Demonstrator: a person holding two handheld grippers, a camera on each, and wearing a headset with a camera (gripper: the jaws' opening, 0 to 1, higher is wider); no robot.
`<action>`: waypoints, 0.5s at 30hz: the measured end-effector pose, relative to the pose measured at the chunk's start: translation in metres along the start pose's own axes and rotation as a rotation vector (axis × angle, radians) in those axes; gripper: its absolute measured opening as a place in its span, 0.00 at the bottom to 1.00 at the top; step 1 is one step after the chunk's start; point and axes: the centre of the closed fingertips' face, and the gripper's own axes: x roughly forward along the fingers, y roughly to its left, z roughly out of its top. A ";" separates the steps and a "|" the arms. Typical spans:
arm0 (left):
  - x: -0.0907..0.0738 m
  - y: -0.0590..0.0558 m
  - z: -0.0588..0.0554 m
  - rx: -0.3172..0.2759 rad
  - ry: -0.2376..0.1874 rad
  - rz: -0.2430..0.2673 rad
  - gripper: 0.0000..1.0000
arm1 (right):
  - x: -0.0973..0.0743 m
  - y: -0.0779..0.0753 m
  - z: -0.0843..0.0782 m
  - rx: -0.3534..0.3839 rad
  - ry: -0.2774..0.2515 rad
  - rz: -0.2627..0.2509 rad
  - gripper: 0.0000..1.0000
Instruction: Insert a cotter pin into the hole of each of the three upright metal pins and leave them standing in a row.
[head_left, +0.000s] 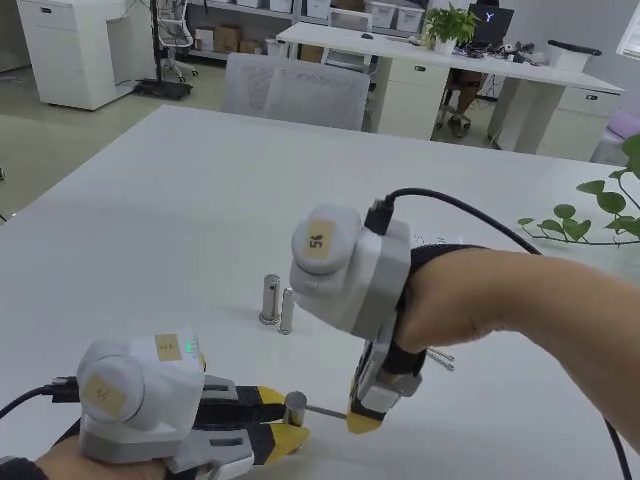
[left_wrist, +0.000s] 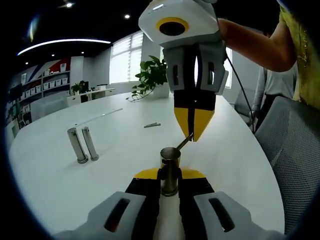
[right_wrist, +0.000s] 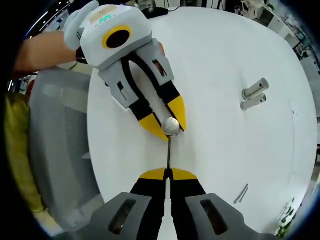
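My left hand-held gripper (head_left: 288, 432) sits low at the near edge of the white desk (head_left: 180, 190). Its yellow-tipped jaws are clamped on a metal pin (left_wrist: 170, 167), which stands upright between them with its round top above the jaw tips. I cannot tell whether the pin's base touches the desk.

My right hand-held gripper (head_left: 362, 420) comes in from the right and points down at that pin. Its jaws are closed together on a thin cotter pin (right_wrist: 169, 152). In the right gripper view the cotter pin runs straight out from the jaw tips, and its far end meets the held pin just under the head. In the left gripper view it slants down from the yellow tips to the pin's upper rim. I cannot tell whether the end is actually inside the hole.

The two other metal pins (head_left: 277, 303) stand upright just beside each other, further out on the desk, well apart from both grippers. A pair of spare cotter pins (head_left: 440, 357) lies flat on the desk to the right, partly hidden behind my right hand in the head view. A grey mesh chair (head_left: 295, 90) stands at the far edge of the desk, and a leafy plant (head_left: 600, 215) reaches in from the right.
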 end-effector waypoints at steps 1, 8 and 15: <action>0.000 0.000 0.000 0.001 0.000 0.000 0.11 | 0.000 0.000 0.000 -0.003 0.001 0.001 0.03; 0.000 0.000 0.000 0.003 0.000 -0.001 0.11 | 0.002 0.000 0.002 -0.005 0.010 0.002 0.03; 0.001 -0.001 0.000 0.009 0.001 -0.003 0.11 | 0.002 0.000 0.007 -0.010 0.009 0.004 0.03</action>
